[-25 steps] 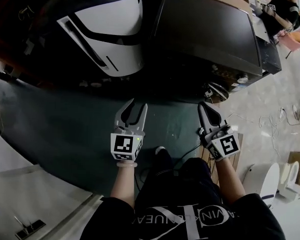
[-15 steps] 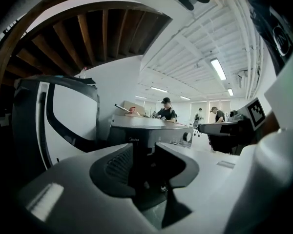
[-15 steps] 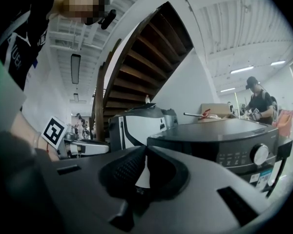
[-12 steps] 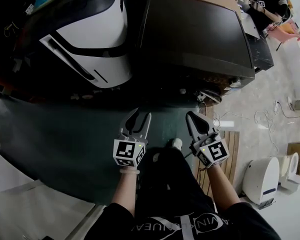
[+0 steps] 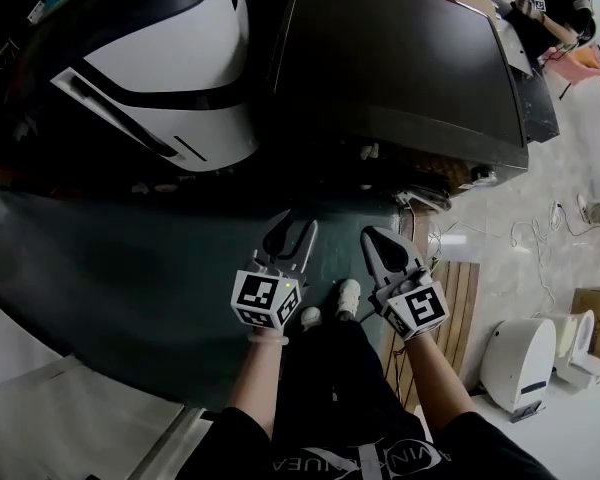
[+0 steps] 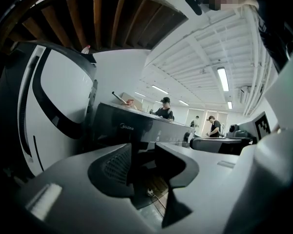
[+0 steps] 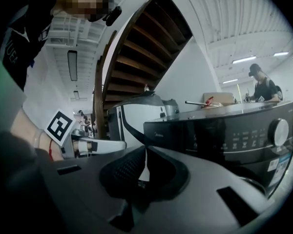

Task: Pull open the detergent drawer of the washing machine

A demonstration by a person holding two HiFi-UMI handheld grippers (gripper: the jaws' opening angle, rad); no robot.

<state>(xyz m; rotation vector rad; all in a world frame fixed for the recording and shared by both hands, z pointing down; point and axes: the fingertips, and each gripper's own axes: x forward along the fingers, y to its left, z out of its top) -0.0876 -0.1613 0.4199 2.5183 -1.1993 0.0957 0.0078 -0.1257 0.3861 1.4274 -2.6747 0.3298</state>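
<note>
Low over the green floor mat (image 5: 130,268), the left gripper (image 5: 295,226) holds its jaws apart on nothing and the right gripper (image 5: 373,238) is clenched empty, both short of the glossy dark washing machine (image 5: 400,68). Only the right gripper view shows its front panel (image 7: 234,135) and round dial (image 7: 279,129); the detergent drawer's outline is lost there. A curved white appliance (image 5: 170,68) stands left, wooden stairs (image 7: 146,38) behind.

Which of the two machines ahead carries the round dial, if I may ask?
The dark Midea washing machine on the right; the white machine beside it shows none.
</note>
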